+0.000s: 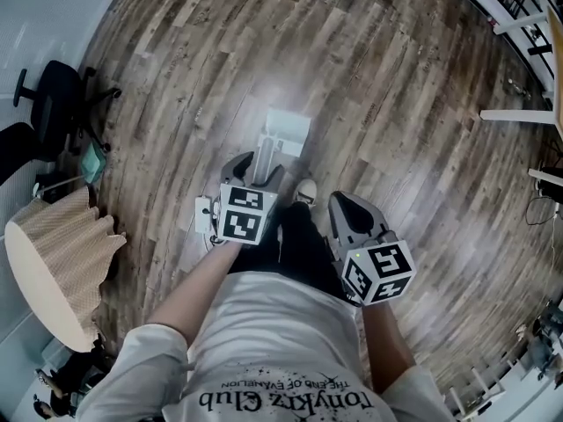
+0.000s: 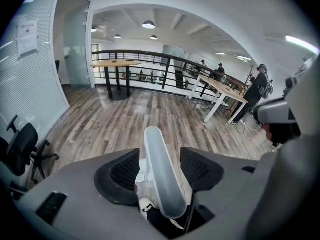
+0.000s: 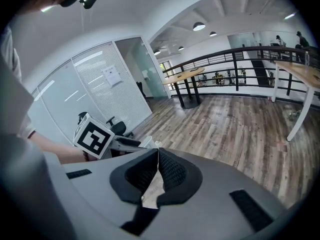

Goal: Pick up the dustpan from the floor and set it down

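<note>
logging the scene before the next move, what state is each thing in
dustpan: on the floor, handle up
left gripper: open, fingers either side of the handle, not pressing it
right gripper: shut, empty

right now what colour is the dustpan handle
Pale grey dustpan handle, clearest in the left gripper view.

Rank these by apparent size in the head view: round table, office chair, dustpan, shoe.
1. round table, cut off by the frame edge and nearer the camera
2. office chair
3. dustpan, handle partly hidden
4. shoe
</note>
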Tool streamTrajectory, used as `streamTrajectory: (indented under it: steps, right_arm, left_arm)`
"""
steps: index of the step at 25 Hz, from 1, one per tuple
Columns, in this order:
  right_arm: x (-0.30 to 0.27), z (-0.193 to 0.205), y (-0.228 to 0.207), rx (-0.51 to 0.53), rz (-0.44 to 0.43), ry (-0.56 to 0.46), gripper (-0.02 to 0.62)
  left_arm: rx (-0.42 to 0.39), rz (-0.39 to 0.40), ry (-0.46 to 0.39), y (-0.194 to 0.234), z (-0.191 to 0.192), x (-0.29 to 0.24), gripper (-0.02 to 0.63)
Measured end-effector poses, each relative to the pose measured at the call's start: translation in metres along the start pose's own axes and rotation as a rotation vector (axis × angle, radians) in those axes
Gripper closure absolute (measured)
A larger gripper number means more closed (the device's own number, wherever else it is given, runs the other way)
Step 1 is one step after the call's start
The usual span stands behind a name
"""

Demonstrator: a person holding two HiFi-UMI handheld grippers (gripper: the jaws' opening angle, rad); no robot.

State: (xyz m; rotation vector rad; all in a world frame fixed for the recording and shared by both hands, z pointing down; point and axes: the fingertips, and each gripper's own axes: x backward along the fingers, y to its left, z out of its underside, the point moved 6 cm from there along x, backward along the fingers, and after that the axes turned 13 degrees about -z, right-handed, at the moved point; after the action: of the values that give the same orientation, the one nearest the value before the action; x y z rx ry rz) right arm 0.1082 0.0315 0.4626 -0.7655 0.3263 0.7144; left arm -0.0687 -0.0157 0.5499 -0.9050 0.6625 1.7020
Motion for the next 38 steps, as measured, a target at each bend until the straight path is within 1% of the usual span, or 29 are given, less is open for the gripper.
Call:
streamTrajectory:
  steps: [2, 6, 17, 18, 23, 30, 38]
  right_arm:
    - [-0.001, 0.001, -0.002, -0.005, 0.002, 0.001, 0.569]
    - [-0.001, 0.003, -0.004, -0.012, 0.004, 0.0, 0.569]
    - [0.002, 0.014, -0.007, -0.029, 0.01, 0.018, 0.569]
    - [0.002, 0.015, -0.007, -0.029, 0.01, 0.018, 0.569]
    - [0.002, 0.015, -0.008, -0.025, 0.008, 0.022, 0.569]
    - [0.004, 0.015, -0.009, -0.026, 0.009, 0.026, 0.569]
    - [0.004, 0.017, -0.008, -0.018, 0.002, 0.022, 0.569]
  left_arm:
    - [0.019, -0.006, 0.016, 0.0, 0.001, -0.008, 0.344]
    - [0.03, -0.007, 0.042, -0.003, 0.005, -0.017, 0.344]
    - [0.049, -0.035, 0.057, -0.001, 0.006, -0.032, 0.347]
    - [0.053, -0.039, 0.058, -0.001, 0.007, -0.033, 0.36]
    - [0.059, -0.074, 0.054, 0.001, 0.008, -0.037, 0.505]
    - [0.091, -0.091, 0.062, 0.007, 0.008, -0.038, 0.529]
    - [0.071, -0.102, 0.045, 0.006, 0.014, -0.033, 0.532]
